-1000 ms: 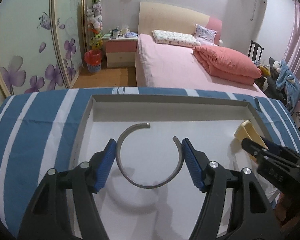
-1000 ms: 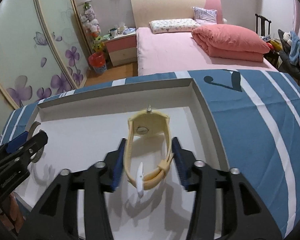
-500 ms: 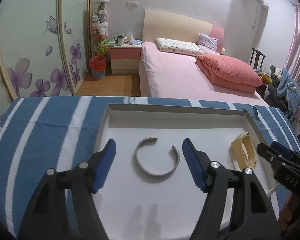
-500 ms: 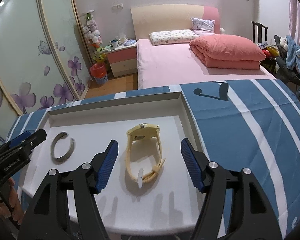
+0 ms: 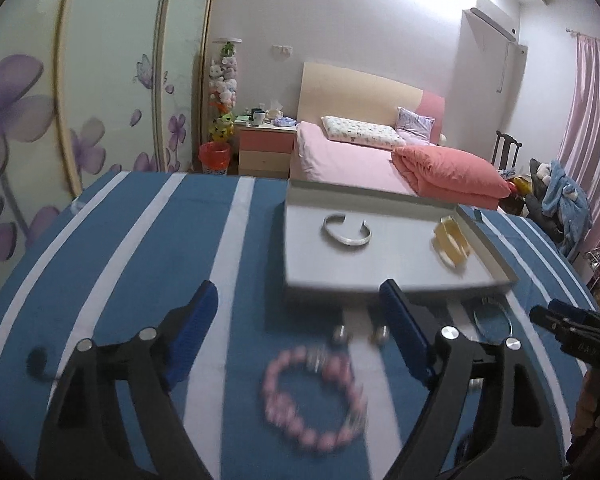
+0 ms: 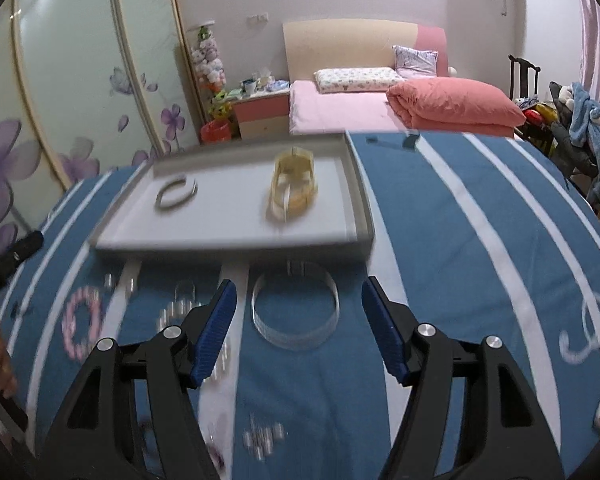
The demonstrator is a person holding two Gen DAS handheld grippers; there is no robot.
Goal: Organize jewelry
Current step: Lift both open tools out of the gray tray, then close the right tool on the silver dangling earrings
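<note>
A white tray (image 5: 404,280) (image 6: 228,244) on the blue striped cloth holds a silver cuff bracelet (image 5: 347,231) (image 6: 176,197) and a cream watch (image 5: 451,243) (image 6: 294,186). My left gripper (image 5: 300,336) is open and empty, held above a pink bead bracelet (image 5: 314,396) (image 6: 82,322) on the cloth in front of the tray. My right gripper (image 6: 296,328) is open and empty, its jaws either side of a clear bangle (image 6: 295,310) (image 5: 493,316) lying on the cloth. Small silver and clear pieces (image 5: 360,334) (image 6: 180,304) lie nearby, blurred.
The table's striped cloth (image 6: 480,240) spreads wide to the right of the tray. More small clear beads (image 6: 264,438) lie near the front edge. A bed (image 6: 380,108), a nightstand (image 6: 260,114) and wardrobe doors stand behind the table.
Both grippers have pulled back and up from the tray, leaving the cuff and the watch lying in it. The loose jewelry on the cloth has come into view.
</note>
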